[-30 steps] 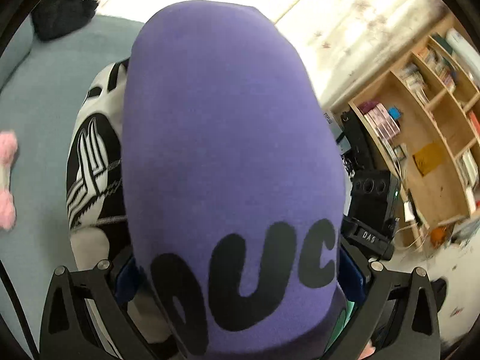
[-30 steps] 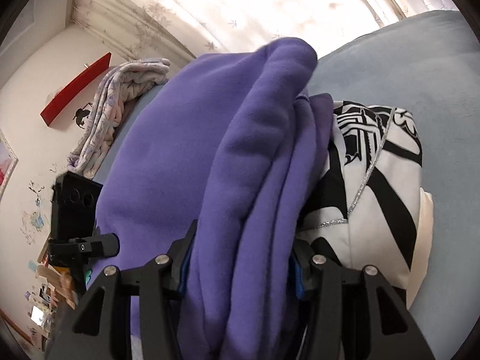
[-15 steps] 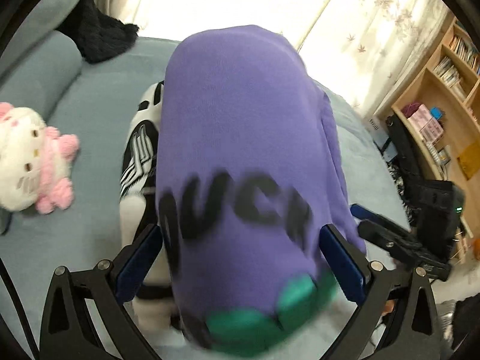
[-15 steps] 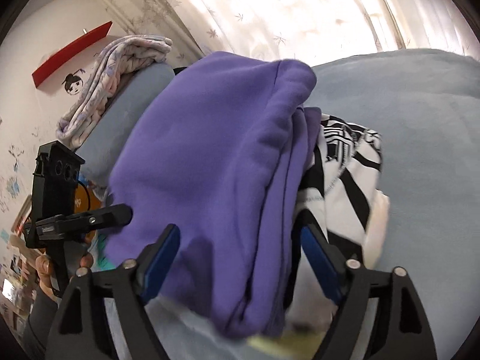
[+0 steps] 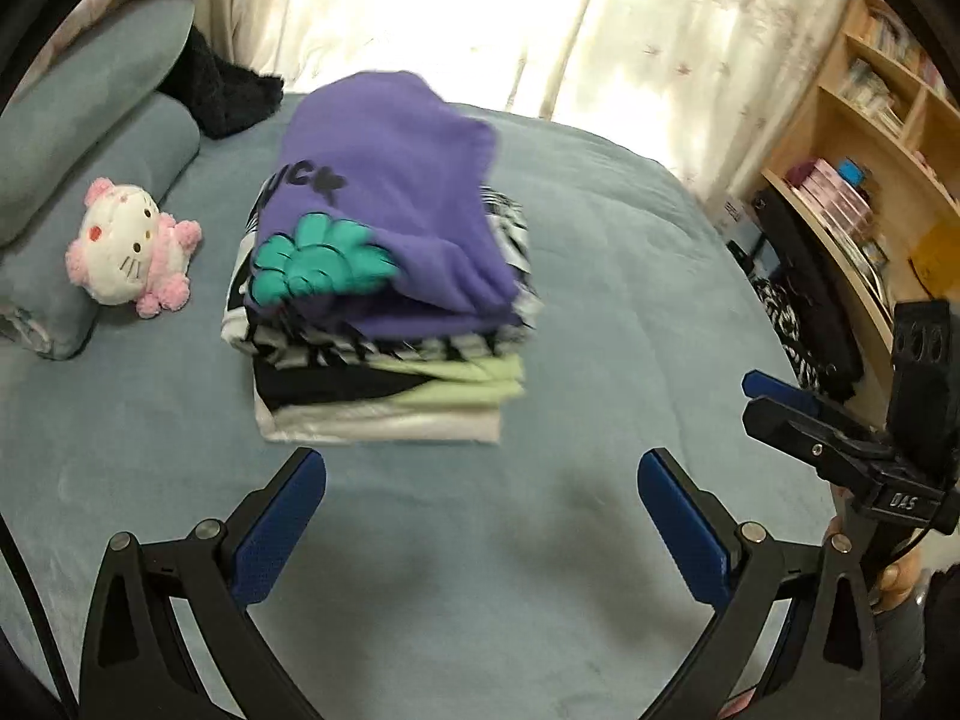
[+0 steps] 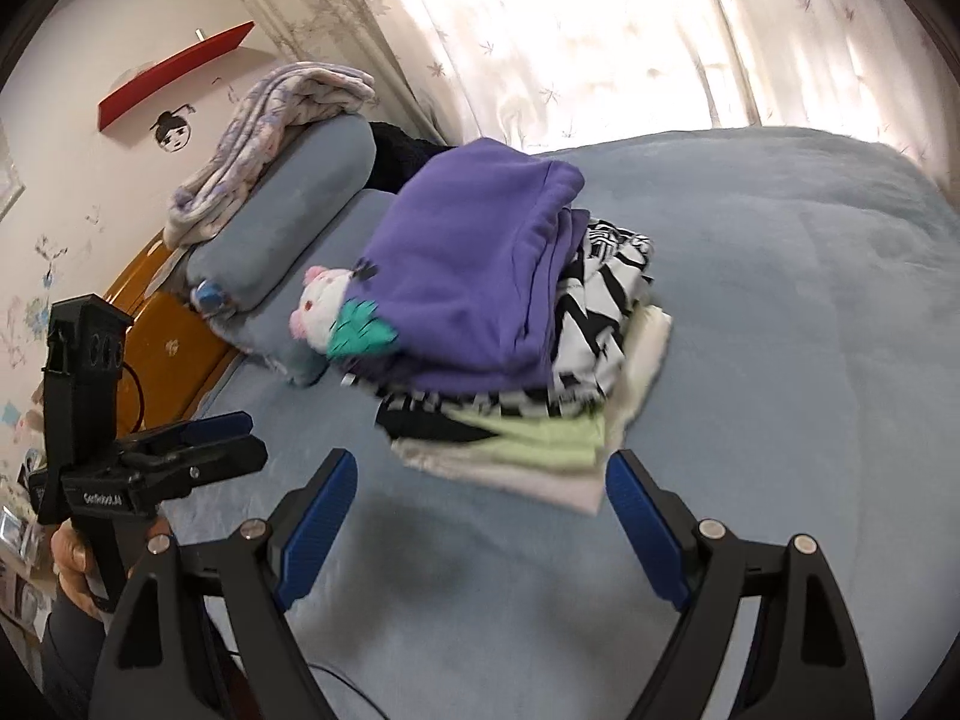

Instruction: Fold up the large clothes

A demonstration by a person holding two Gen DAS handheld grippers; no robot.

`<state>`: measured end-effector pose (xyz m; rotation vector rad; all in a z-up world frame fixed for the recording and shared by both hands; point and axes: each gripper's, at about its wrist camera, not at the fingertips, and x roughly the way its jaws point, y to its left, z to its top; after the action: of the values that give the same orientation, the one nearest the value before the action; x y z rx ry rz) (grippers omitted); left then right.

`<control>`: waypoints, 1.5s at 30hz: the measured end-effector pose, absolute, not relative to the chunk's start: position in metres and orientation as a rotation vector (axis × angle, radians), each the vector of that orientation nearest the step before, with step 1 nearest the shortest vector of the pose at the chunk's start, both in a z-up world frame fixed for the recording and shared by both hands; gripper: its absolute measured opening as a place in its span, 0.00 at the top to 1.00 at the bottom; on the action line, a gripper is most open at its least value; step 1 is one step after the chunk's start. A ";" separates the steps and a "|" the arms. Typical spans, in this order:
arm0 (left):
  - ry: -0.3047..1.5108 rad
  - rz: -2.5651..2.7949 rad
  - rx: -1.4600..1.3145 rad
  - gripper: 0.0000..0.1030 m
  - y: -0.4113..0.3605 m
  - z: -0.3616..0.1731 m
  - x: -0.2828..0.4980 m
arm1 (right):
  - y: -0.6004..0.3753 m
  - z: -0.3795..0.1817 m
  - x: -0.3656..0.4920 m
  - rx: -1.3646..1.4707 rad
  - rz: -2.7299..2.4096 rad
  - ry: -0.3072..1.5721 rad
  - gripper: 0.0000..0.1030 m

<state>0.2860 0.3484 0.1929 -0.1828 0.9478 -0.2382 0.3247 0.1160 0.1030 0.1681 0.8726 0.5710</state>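
A folded purple sweatshirt with black letters and a teal print lies on top of a stack of folded clothes on the blue bed. Under it are a black-and-white patterned piece, a light green one and a white one. My left gripper hangs open over bare bedcover just in front of the stack, holding nothing. My right gripper is also open and empty, near the stack's front corner. The purple sweatshirt tops the pile there too. Each gripper shows in the other's view: the right gripper and the left gripper.
A white and pink plush toy lies left of the stack beside blue pillows. A black fluffy item sits by the curtain. A wooden bookshelf stands right of the bed. A folded blanket tops the pillows.
Both grippers opened and let go of the purple sweatshirt, then drew back and up from the stack. The sweatshirt now rests on the pile.
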 end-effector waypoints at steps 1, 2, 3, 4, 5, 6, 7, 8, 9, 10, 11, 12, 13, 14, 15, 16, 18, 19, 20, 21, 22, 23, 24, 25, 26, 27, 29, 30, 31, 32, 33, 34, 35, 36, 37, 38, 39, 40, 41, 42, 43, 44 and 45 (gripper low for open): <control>0.939 -0.233 -0.170 0.00 0.339 0.198 0.273 | 0.111 0.110 0.311 0.157 0.569 0.870 0.17; 0.930 -0.230 -0.154 0.00 0.327 0.204 0.256 | 0.105 0.121 0.292 0.139 0.559 0.863 0.17; 0.919 -0.226 -0.143 0.00 0.315 0.210 0.238 | 0.101 0.127 0.279 0.127 0.550 0.861 0.17; 0.911 -0.225 -0.136 0.00 0.306 0.215 0.227 | 0.097 0.133 0.267 0.119 0.546 0.860 0.17; 0.906 -0.225 -0.125 0.00 0.295 0.219 0.212 | 0.090 0.141 0.249 0.109 0.546 0.861 0.17; 0.902 -0.219 -0.115 0.00 0.284 0.221 0.197 | 0.085 0.144 0.238 0.101 0.540 0.863 0.16; 0.899 -0.218 -0.106 0.00 0.275 0.223 0.186 | 0.080 0.148 0.226 0.093 0.536 0.861 0.16; 0.898 -0.217 -0.096 0.00 0.268 0.224 0.176 | 0.073 0.153 0.210 0.080 0.535 0.856 0.16; 0.898 -0.212 -0.082 0.00 0.256 0.226 0.162 | 0.069 0.155 0.200 0.069 0.530 0.853 0.16; 0.895 -0.202 -0.076 0.00 0.251 0.226 0.153 | 0.064 0.157 0.190 0.057 0.521 0.850 0.16; 0.888 -0.184 -0.072 0.00 0.243 0.227 0.140 | 0.056 0.159 0.177 0.044 0.509 0.847 0.16; 0.882 -0.173 -0.072 0.00 0.238 0.228 0.131 | 0.051 0.159 0.168 0.038 0.504 0.846 0.16; 0.873 -0.159 -0.073 0.00 0.232 0.230 0.120 | 0.046 0.160 0.159 0.034 0.501 0.847 0.16; 0.864 -0.148 -0.078 0.00 0.228 0.231 0.109 | 0.038 0.159 0.148 0.030 0.498 0.844 0.16; 0.854 -0.137 -0.083 0.00 0.221 0.232 0.097 | 0.033 0.160 0.139 0.026 0.492 0.841 0.16; 0.849 -0.131 -0.083 0.00 0.218 0.231 0.091 | 0.028 0.159 0.132 0.021 0.487 0.839 0.16; 0.837 -0.106 -0.075 0.00 0.207 0.232 0.072 | 0.016 0.157 0.114 0.017 0.471 0.830 0.16; 0.834 -0.101 -0.068 0.00 0.201 0.232 0.064 | 0.010 0.156 0.105 0.020 0.467 0.825 0.16; 0.833 -0.096 -0.066 0.00 0.198 0.232 0.059 | 0.006 0.155 0.099 0.022 0.467 0.822 0.16; 0.827 -0.087 -0.068 0.00 0.191 0.231 0.050 | 0.000 0.153 0.090 0.026 0.464 0.818 0.16; 0.823 -0.082 -0.068 0.00 0.187 0.231 0.043 | -0.005 0.151 0.082 0.028 0.458 0.812 0.16; 0.815 -0.076 -0.070 0.00 0.181 0.231 0.035 | -0.008 0.150 0.075 0.028 0.454 0.809 0.16; 0.808 -0.072 -0.070 0.00 0.177 0.230 0.030 | -0.012 0.147 0.067 0.023 0.447 0.805 0.16; 0.806 -0.059 -0.068 0.00 0.171 0.228 0.023 | -0.014 0.146 0.062 0.020 0.442 0.801 0.16; 0.807 -0.046 -0.066 0.00 0.166 0.227 0.018 | -0.018 0.143 0.054 0.017 0.433 0.794 0.16; 0.803 -0.028 -0.067 0.00 0.160 0.224 0.011 | -0.020 0.142 0.048 0.018 0.431 0.789 0.16; 0.797 -0.019 -0.069 0.00 0.154 0.219 0.007 | -0.027 0.137 0.036 0.029 0.421 0.775 0.16; 0.799 -0.013 -0.072 0.00 0.148 0.215 0.002 | -0.029 0.135 0.034 0.032 0.414 0.771 0.16; 0.802 -0.007 -0.075 0.00 0.145 0.213 0.000 | -0.032 0.132 0.029 0.033 0.403 0.765 0.16; 0.807 0.001 -0.077 0.00 0.141 0.209 -0.002 | -0.035 0.129 0.024 0.032 0.391 0.756 0.16; 0.810 0.016 -0.077 0.00 0.138 0.205 -0.003 | -0.037 0.127 0.022 0.031 0.381 0.750 0.16; 0.810 0.026 -0.073 0.00 0.134 0.203 -0.004 | -0.039 0.124 0.020 0.030 0.370 0.746 0.16; 0.804 0.034 -0.063 0.00 0.130 0.199 -0.006 | -0.042 0.119 0.018 0.032 0.358 0.741 0.16; 0.789 0.040 -0.057 0.00 0.126 0.196 -0.006 | -0.044 0.116 0.017 0.037 0.351 0.738 0.16; 0.774 0.048 -0.051 0.00 0.123 0.193 -0.007 | -0.046 0.111 0.016 0.042 0.340 0.736 0.16; 0.759 0.067 -0.039 0.00 0.119 0.188 -0.007 | -0.049 0.106 0.015 0.047 0.321 0.734 0.16; 0.750 0.079 -0.022 0.00 0.115 0.184 -0.007 | -0.052 0.101 0.016 0.051 0.300 0.734 0.16; 0.743 0.082 -0.010 0.00 0.111 0.181 -0.007 | -0.055 0.096 0.016 0.055 0.280 0.731 0.16; 0.740 0.083 0.001 0.00 0.107 0.176 -0.008 | -0.058 0.092 0.015 0.056 0.264 0.728 0.16; 0.742 0.083 0.007 0.00 0.104 0.172 -0.007 | -0.061 0.088 0.015 0.060 0.243 0.724 0.16; 0.753 0.079 0.011 0.00 0.101 0.167 -0.005 | -0.063 0.085 0.016 0.064 0.230 0.721 0.16; 0.769 0.071 0.011 0.00 0.098 0.162 -0.003 | -0.066 0.081 0.016 0.071 0.215 0.723 0.15; 0.793 0.055 0.007 0.00 0.095 0.155 -0.001 | -0.068 0.078 0.016 0.077 0.209 0.726 0.15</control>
<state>-0.0006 0.0951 0.1551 0.0066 0.7931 0.0552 0.0162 -0.0679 0.0783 0.0768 0.7257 0.2092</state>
